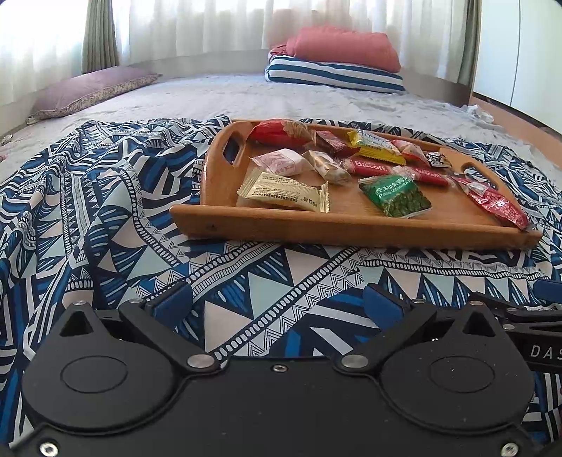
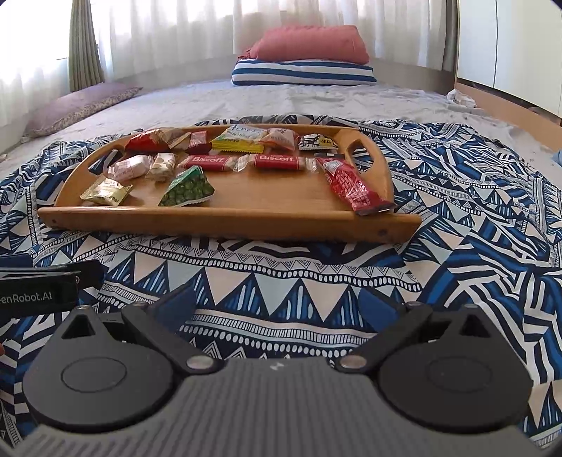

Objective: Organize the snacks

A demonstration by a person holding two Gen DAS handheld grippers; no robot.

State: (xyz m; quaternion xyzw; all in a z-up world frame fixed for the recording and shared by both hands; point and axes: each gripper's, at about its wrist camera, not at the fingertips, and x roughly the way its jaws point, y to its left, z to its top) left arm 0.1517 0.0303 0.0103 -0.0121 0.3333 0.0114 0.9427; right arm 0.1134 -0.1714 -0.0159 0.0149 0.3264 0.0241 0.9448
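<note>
My left hand-held gripper [image 1: 277, 302] hangs low over the patterned blue cloth [image 1: 116, 211], blue pads spread wide, nothing between them. My right hand-held gripper [image 2: 277, 302] is the same: jaws at full spread, only cloth showing in the gap. The two sit side by side, each catching the edge of the other in its view.

Wooden tray [image 2: 228, 219] lies on the cloth on the bed [image 2: 246, 98], ahead of both grippers and apart from them. Cut-out handles at each short end. All snacks are inside it.

Contents, from the right wrist view:
- green wasabi pea packet [image 2: 186, 191], near the front, left of centre
- pale gold packet [image 2: 105, 191] at front left
- long red packet [image 2: 354, 186] along the right side, its end reaching the front rim
- two red Biscoff biscuits [image 2: 210, 162], in a row across the middle, end to end
- pink-and-white wrapped sweet [image 2: 130, 167] and a spotted beige one just beside it
- yellow bar [image 2: 239, 140] at the back, with a red pouch [image 2: 147, 140] to its left
- small black-and-white packet [image 2: 316, 141], back right

Beyond the tray: striped blue-and-white pillow [image 2: 302, 73] with a pink cushion [image 2: 312, 44] on top, a mauve pillow [image 2: 80, 105] at left, curtains [image 2: 175, 31] behind.
</note>
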